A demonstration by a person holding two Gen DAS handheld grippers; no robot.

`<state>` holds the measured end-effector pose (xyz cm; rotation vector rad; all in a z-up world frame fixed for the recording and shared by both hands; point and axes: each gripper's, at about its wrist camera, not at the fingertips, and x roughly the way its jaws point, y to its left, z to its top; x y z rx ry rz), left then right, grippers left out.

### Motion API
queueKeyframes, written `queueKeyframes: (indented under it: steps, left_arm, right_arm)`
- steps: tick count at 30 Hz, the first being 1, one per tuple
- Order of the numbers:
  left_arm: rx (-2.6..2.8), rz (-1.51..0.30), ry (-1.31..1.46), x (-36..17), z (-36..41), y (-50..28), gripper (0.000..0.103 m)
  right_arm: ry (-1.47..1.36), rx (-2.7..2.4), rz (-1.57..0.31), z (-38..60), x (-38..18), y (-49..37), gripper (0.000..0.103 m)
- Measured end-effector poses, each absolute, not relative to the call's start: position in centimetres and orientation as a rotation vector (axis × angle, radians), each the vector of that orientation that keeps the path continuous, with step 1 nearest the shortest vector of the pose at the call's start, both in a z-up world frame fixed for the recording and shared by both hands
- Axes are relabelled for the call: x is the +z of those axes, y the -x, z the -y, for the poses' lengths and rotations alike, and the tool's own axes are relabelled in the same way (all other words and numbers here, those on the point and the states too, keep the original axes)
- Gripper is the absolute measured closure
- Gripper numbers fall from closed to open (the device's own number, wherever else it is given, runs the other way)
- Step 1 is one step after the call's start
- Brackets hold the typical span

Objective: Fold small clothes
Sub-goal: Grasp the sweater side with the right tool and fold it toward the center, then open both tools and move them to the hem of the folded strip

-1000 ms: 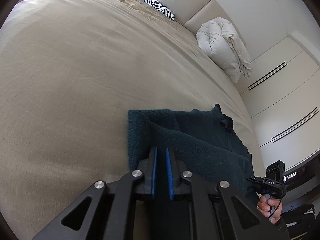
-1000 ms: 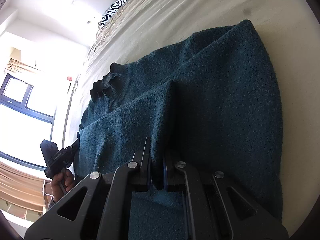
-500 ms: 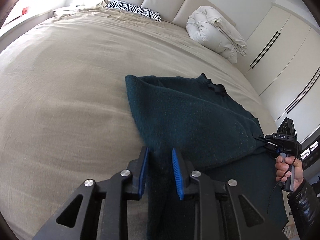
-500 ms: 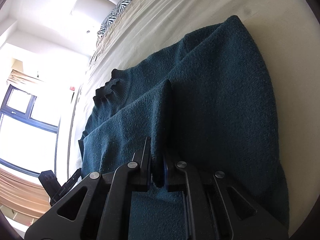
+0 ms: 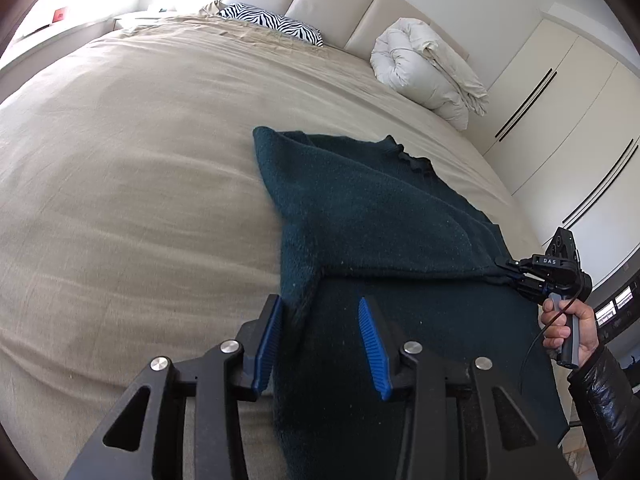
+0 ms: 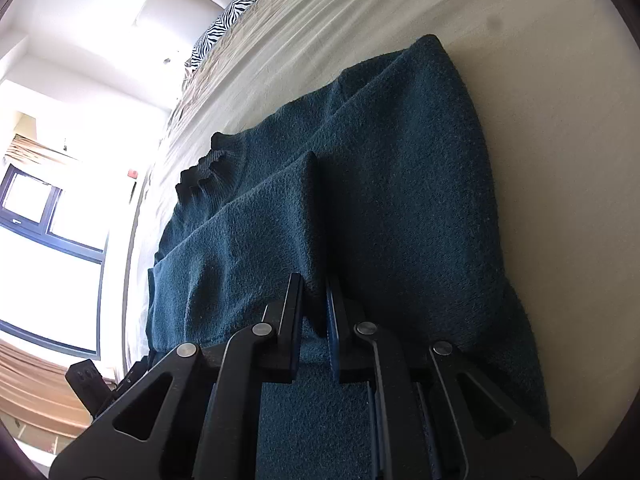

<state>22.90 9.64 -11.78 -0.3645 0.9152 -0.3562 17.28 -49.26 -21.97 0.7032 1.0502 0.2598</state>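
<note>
Right gripper (image 5: 505, 271), marked "DAS", pinches the teal sweater (image 5: 360, 208); left gripper (image 5: 320, 344) is opening, pads off it.

Bright daylight, window (image 6: 48, 236) glare blown out, sharp focus, fisheye bending and dark corners

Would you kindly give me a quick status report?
Left gripper opening, pads off the fabric. Right gripper shut on dark teal sweater, part-folded on bed. Nothing in the way.
</note>
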Motion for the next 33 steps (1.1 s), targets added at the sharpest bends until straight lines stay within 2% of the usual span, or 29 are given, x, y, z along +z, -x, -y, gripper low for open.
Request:
queueKeyframes:
  steps: [1, 4, 6, 9, 11, 12, 19, 33]
  left_arm:
    - [-0.352, -0.915, 0.371, -11.7, -9.7, -22.2, 0.061]
    - [-0.346, -0.913, 0.408, -11.4, -10.3, -19.7, 0.047]
    - [-0.339, -0.914, 0.428, -11.1, -10.7, -17.7, 0.037]
    - [-0.327, -0.925, 0.46, -10.9, -11.2, -14.7, 0.032]
    - [-0.327, -0.937, 0.467, -10.8, -11.2, -12.8, 0.032]
    - [-0.331, -0.947, 0.465, -10.9, -11.1, -11.9, 0.031]
    - [-0.31, -1.025, 0.434, -12.1, -10.2, -6.6, 0.032]
    - [-0.339, -1.089, 0.455, -12.1, -11.1, -3.2, 0.03]
  right_arm:
    - [-0.718, 0.249, -1.052, 49.6, -21.7, -17.0, 0.093]
    - [-0.742, 0.207, -1.011, 50.8, -20.1, -14.7, 0.091]
    - [-0.729, 0.187, -0.964, 51.8, -18.7, -11.9, 0.083]
    - [-0.713, 0.134, -0.915, 53.6, -17.2, -6.7, 0.072]
    - [-0.731, 0.104, -0.882, 55.0, -16.7, -2.9, 0.051]
    - [-0.739, 0.087, -0.866, 55.7, -16.7, -1.0, 0.049]
    - [-0.735, 0.031, -0.857, 57.8, -17.3, 8.4, 0.049]
    - [-0.611, 0.01, -0.931, 56.9, -19.5, 15.4, 0.049]
